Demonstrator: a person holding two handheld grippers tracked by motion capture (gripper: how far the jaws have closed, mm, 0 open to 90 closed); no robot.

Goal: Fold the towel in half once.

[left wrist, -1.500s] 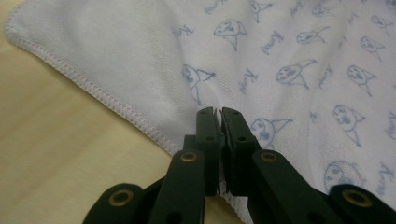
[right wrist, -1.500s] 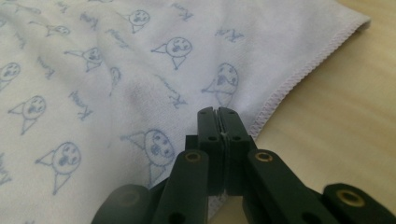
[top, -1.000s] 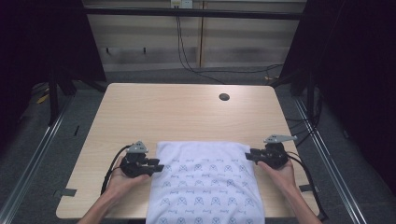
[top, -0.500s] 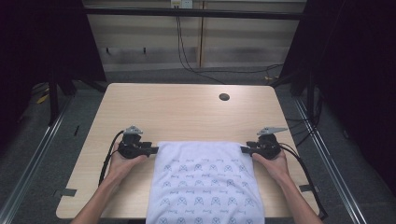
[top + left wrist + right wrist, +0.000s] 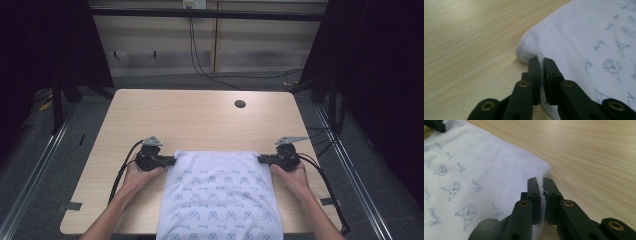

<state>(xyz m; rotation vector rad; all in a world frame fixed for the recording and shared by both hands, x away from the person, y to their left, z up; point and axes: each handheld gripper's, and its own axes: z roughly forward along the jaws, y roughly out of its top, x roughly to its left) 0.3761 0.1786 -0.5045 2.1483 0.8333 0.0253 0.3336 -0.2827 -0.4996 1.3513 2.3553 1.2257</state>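
Left claw (image 5: 169, 161) pinched on cloth (image 5: 220, 195) far-left corner | right claw (image 5: 263, 160) pinched on far-right corner | risk: thin hem bite may be lost if pulled unevenly over worktop (image 5: 190, 120)

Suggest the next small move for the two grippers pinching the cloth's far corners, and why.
Probably draw both corners farther up the table. The left hand-held gripper and right hand-held gripper are each shut on a far corner of the patterned cloth, whose near end hangs over the table's edge.

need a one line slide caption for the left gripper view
Left gripper pinching the stitched corner of a white printed towel on a light wooden table.
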